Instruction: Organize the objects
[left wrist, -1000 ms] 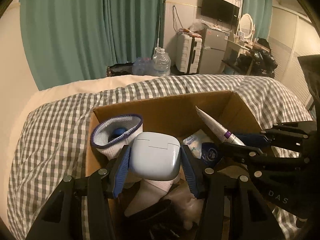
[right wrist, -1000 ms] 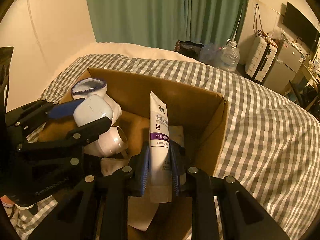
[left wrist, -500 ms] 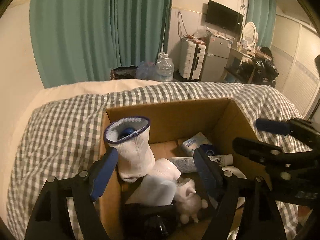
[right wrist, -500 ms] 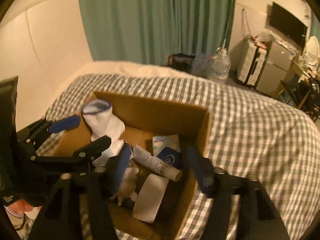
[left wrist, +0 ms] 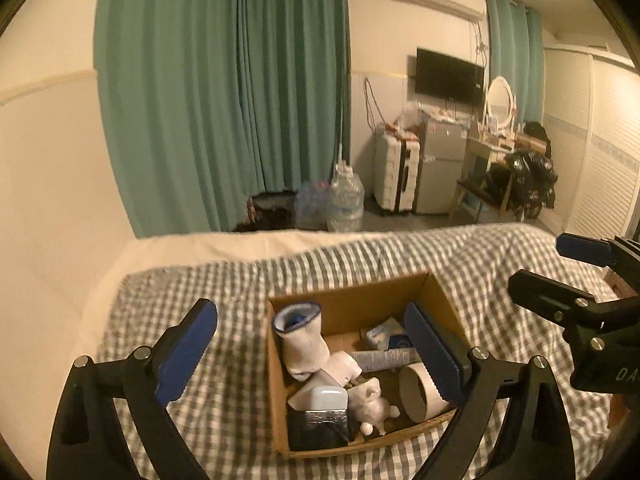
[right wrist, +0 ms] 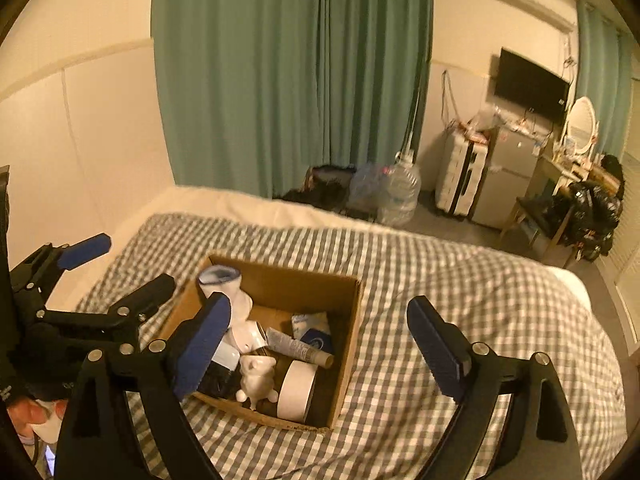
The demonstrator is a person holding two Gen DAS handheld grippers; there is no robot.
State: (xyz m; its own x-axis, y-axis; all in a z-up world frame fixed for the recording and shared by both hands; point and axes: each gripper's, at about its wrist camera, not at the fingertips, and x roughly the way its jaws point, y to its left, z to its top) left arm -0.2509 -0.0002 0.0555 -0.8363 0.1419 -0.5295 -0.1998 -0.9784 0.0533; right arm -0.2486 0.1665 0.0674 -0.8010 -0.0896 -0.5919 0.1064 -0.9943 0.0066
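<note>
An open cardboard box [left wrist: 352, 296] [right wrist: 352, 312] sits on the checked bed. Inside lie a white sock with a blue cuff [left wrist: 300, 336] [right wrist: 222, 280], a white earbud case [left wrist: 328, 398], a cream tube [left wrist: 386, 358] [right wrist: 298, 346], a small white figurine [left wrist: 370, 404] [right wrist: 256, 374], a tape roll [left wrist: 420, 392] [right wrist: 296, 388] and a blue-and-white packet [right wrist: 314, 328]. My left gripper [left wrist: 310, 354] is open and empty, well above the box. My right gripper [right wrist: 320, 344] is open and empty, above the box's right side.
The checked blanket [right wrist: 460, 320] covers the bed around the box. A cream wall [left wrist: 48, 200] runs along the left. Beyond the bed's far edge are green curtains [left wrist: 224, 92], water jugs [left wrist: 344, 204], a suitcase [left wrist: 396, 176] and a small fridge [left wrist: 440, 168].
Both grippers let go: the left dropped the earbud case and the right dropped the tube into the box. Both opened wide and pulled up and back from the box.
</note>
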